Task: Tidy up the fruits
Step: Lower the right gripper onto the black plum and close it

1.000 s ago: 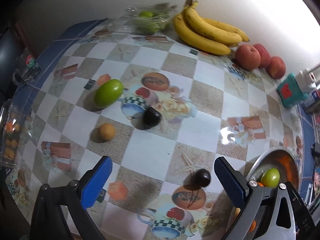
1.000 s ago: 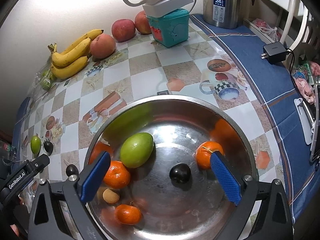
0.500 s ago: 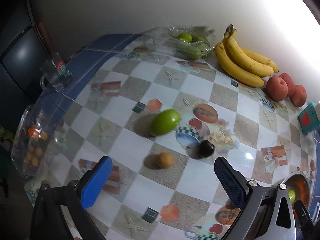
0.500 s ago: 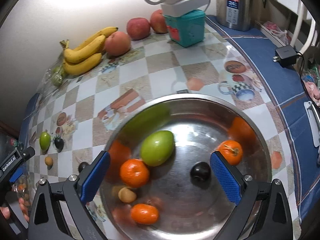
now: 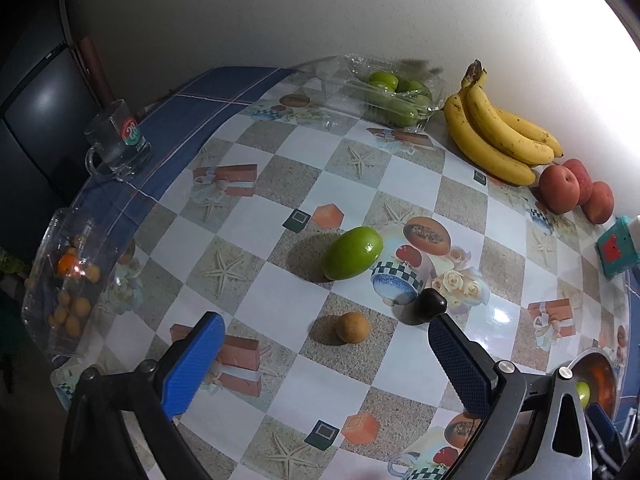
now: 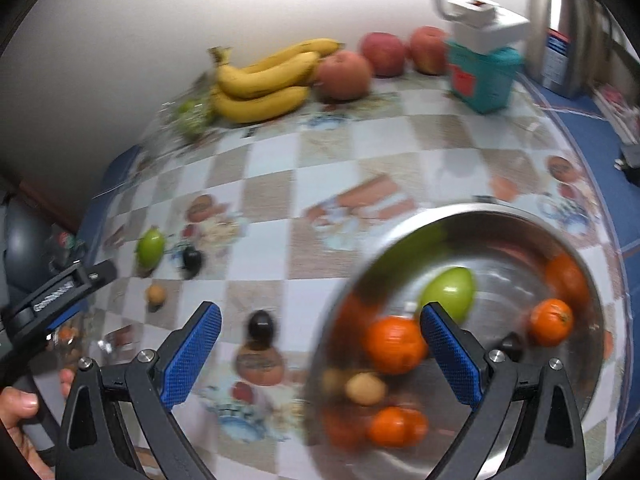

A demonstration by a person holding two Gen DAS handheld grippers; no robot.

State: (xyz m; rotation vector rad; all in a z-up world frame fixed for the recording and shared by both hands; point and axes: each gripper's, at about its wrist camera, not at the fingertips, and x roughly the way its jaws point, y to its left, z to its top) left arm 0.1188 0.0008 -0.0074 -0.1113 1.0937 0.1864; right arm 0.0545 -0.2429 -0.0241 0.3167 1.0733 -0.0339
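On the checkered tablecloth lie a green mango [image 5: 352,253], a small tan round fruit [image 5: 352,327] and a dark plum [image 5: 430,303]. My left gripper [image 5: 326,360] hangs open above the table just in front of the tan fruit, holding nothing. In the right wrist view the steel bowl [image 6: 500,216] holds a green mango [image 6: 450,292], several oranges [image 6: 394,344], a tan fruit [image 6: 365,389] and a dark plum [image 6: 512,346]. Another dark plum [image 6: 261,324] lies on the table left of the bowl. My right gripper [image 6: 320,356] is open and empty between that plum and the bowl.
Bananas [image 5: 496,136], peaches [image 5: 560,190] and a clear box of green fruit [image 5: 396,96] line the wall. A glass mug [image 5: 116,140] and a clear tub of small oranges [image 5: 68,280] stand at the left edge. A teal box [image 6: 482,76] and a kettle [image 6: 560,36] stand at the back right.
My left gripper swung left and closer to the mango and tan fruit. My right gripper moved left off the bowl's centre, so the loose dark plum now lies between its fingers' view.
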